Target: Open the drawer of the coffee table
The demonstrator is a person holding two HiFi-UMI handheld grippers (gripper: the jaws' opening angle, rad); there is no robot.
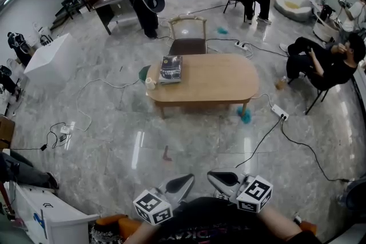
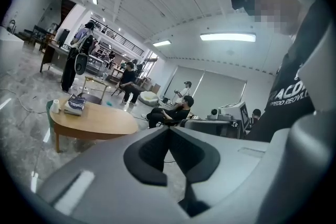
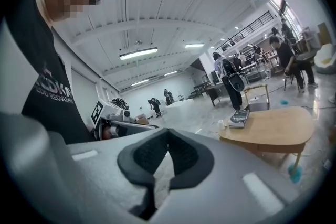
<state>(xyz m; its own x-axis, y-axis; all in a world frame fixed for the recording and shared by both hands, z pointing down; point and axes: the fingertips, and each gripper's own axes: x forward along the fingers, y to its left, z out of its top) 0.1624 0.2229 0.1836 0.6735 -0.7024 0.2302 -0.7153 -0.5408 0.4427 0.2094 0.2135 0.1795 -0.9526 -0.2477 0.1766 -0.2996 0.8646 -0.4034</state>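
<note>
Marble floor runs wide between the person and the job: the approach step is in hand, with nothing reached yet. The left tool (image 1: 184, 182) and the right tool (image 1: 220, 179) are held close in front of the person's body, side by side. Each has its jaws pressed together on nothing and points roughly level toward the far side of the room.

The oval wooden surface (image 1: 217, 80) of the coffee table stands well apart from both tools, out in the middle of the floor. I cannot make out its drawer from this side, since the near edge shows only a plain apron and legs. To my mind the next move calls for walking up and finding which face carries the drawer. One tool's jaws would then have to part, catch the front or its pull, and draw it straight out.

On the surface's left end lie a stack of books (image 1: 171, 68) and a small white cup (image 1: 150, 83). Both are likely to stay put if the pull is gentle. A wooden chair (image 1: 187, 37) stands against the far side.

On the way across, a small reddish scrap (image 1: 166, 154) lies on the floor. A power strip (image 1: 279, 112) with a black cable (image 1: 269, 140) trails to the right of the surface, a likely tripping risk. A seated person (image 1: 320, 63) is further right, and something teal (image 1: 245, 116) lies by the near right leg.
</note>
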